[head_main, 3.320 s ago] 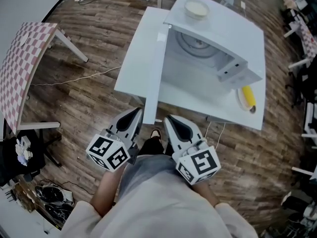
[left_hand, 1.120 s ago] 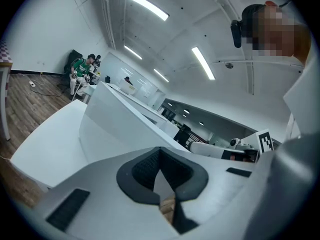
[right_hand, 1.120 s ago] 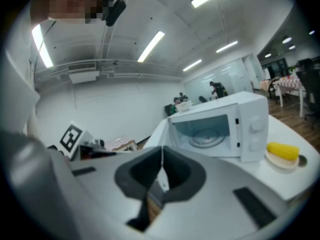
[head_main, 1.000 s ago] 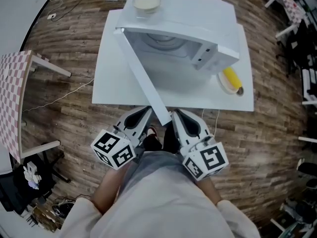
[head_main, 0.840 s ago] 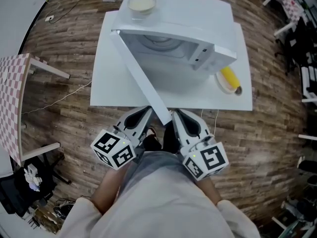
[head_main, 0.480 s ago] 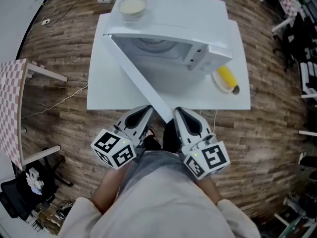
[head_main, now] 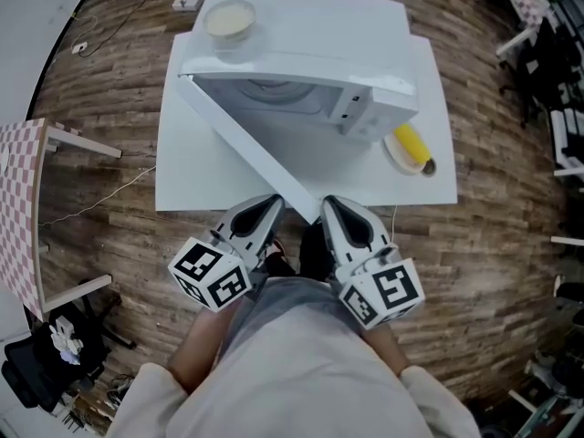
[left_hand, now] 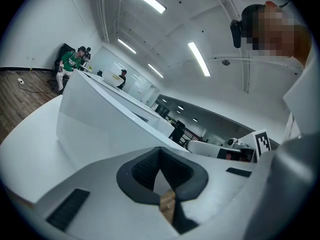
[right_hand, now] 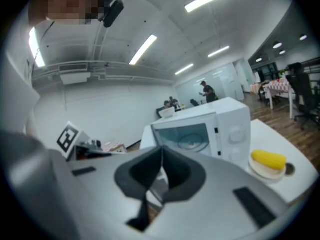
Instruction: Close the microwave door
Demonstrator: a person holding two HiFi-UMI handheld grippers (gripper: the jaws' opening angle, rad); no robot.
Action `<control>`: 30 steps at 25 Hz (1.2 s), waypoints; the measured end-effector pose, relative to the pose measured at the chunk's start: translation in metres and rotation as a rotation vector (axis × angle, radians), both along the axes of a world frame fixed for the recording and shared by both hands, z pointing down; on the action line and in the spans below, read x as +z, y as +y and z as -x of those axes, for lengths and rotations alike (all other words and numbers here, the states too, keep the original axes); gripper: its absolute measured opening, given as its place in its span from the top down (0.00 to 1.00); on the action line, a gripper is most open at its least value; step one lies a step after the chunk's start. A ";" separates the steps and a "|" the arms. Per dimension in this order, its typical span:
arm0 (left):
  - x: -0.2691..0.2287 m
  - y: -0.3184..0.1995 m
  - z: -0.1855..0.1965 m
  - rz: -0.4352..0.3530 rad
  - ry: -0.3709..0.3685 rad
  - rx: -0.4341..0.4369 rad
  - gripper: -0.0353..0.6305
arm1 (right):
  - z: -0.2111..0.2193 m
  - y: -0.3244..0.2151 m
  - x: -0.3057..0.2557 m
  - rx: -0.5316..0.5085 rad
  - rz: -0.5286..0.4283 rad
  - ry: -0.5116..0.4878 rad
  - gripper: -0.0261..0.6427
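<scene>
To shut the microwave door (head_main: 246, 144), the left gripper (head_main: 258, 215) would best press its outer face close to the free edge (most leverage there), sweeping right and far in an arc. Its jaws are closed and empty, as are the right gripper's (head_main: 342, 219). The door stands open over the white surface (head_main: 178, 185), long axis running from far-left hinge to near free edge.

microwave door (head_main: 246, 146) swung partway shut, free end now beside the right hand-held gripper (head_main: 334, 210)
</scene>
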State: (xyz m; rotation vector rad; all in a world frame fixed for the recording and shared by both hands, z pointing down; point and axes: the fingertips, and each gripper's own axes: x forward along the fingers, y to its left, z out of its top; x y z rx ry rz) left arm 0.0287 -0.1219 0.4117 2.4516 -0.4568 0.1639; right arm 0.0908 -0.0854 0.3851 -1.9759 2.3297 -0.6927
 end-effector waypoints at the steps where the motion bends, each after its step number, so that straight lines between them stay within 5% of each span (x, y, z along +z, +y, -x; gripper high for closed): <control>1: 0.000 -0.001 -0.001 0.001 0.001 0.001 0.93 | -0.002 -0.001 0.000 0.001 0.000 0.000 0.93; 30: -0.002 -0.022 -0.052 0.022 0.020 0.029 0.93 | -0.049 -0.017 -0.004 0.033 -0.007 0.009 0.93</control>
